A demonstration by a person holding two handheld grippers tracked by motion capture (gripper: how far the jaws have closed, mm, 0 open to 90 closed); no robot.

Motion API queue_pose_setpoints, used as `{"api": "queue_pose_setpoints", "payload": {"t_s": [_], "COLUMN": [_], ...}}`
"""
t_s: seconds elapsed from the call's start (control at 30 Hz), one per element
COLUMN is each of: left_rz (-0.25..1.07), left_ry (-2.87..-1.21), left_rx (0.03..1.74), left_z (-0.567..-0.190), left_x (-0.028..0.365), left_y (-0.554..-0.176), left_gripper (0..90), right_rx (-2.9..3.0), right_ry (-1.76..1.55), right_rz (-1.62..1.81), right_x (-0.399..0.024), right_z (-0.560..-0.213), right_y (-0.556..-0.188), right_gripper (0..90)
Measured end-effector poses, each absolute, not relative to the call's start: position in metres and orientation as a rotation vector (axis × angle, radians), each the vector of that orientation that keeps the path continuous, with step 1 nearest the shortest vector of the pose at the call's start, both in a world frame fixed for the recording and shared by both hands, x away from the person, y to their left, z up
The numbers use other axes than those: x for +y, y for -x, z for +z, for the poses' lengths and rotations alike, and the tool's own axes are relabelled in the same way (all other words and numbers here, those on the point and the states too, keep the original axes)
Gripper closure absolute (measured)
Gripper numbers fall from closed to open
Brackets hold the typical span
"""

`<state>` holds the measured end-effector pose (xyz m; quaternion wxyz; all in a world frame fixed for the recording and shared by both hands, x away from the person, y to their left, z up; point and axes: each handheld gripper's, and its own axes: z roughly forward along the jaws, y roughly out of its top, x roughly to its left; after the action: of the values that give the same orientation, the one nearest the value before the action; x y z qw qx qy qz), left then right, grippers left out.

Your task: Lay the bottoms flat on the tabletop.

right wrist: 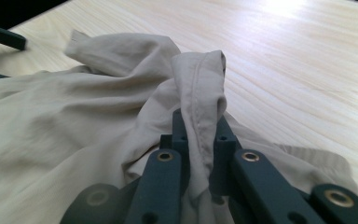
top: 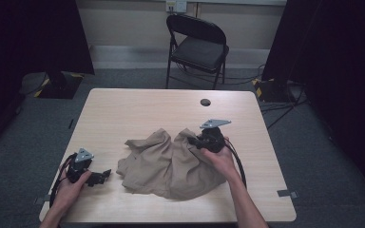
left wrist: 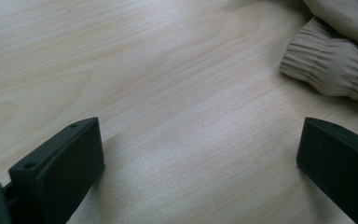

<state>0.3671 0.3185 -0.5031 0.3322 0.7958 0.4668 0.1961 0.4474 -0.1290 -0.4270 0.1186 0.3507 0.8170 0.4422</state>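
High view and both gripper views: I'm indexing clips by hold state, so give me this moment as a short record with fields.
garment: crumpled beige garment, lying on the table's near half
elastic cuff: gathered cuff, resting on the wood ahead of the left claw
left claw: jaws wide apart, bare wood between them, touching no cloth
right claw: shut on a seamed fold of the garment, fold standing up between the jaws
table: light wooden table
background: black folding chair beyond the far edge

Left tool (top: pixel 105 175) rests low in the person's left hand (top: pixel 71 186), jaws wide apart. Right tool (top: pixel 193 141), gripped by the right hand (top: pixel 221 160), has its jaws pinched together.
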Motion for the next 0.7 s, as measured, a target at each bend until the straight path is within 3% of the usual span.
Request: {"api": "queue_pose_setpoints", "payload": {"t_s": [0.37,0.7], "left_rz": [0.512,0.513], "left_ry": [-2.078,-2.079], "left_rx": [1.22,1.22], "left_z": [-0.503,-0.503], "left_x": [0.319,0.318], "left_y": [-0.367,-0.367], "left_gripper": [0.0,0.0], "right_rx": [2.357,2.312], "right_ry": [-0.978,-1.109], "right_rz": [1.326,1.262], "right_x": [-0.181,-0.237], "right_z": [-0.406,-0.436], "right_y": [-0.384,-0.342], "right_gripper": [85.4,85.6]}}
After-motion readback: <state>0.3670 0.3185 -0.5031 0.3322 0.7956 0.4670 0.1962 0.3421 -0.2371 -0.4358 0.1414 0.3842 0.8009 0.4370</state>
